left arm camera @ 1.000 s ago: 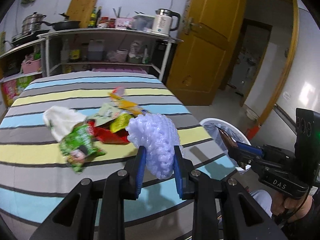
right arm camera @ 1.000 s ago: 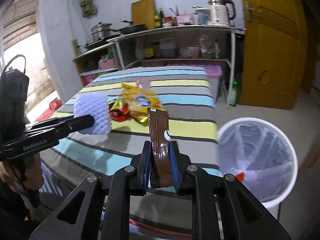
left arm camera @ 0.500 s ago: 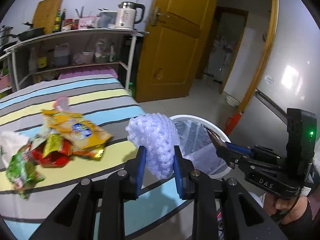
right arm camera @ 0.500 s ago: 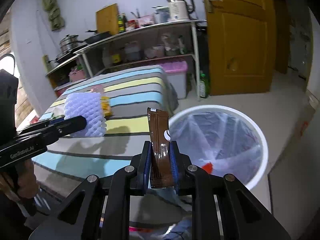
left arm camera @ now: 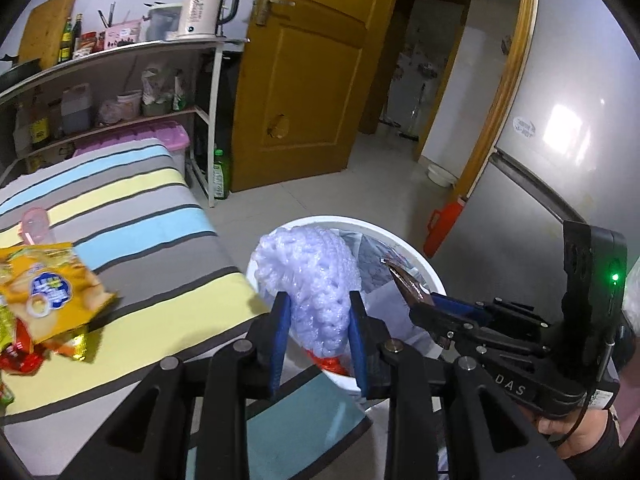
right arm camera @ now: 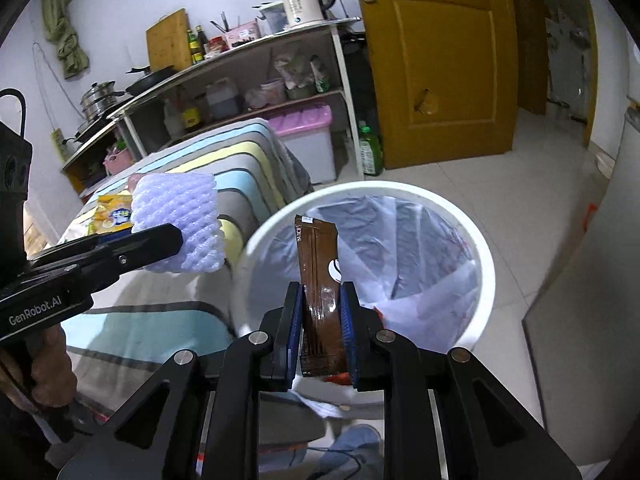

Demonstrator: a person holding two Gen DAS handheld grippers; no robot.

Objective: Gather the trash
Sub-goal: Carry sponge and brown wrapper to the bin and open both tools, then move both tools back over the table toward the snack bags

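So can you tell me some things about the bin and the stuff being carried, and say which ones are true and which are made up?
1. The left hand-held gripper has a purple foam net between its jaws. True; its jaws have just been opening.
2. The right hand-held gripper is empty. False: it is shut on a brown sachet.
3. The white bin has a plastic bag liner. True.
4. The bin stands on the striped cloth. False: it stands on the floor beside the striped cloth.
5. A yellow snack packet lies on the striped cloth. True.
6. The wooden door is painted blue. False: the door is yellow-brown.
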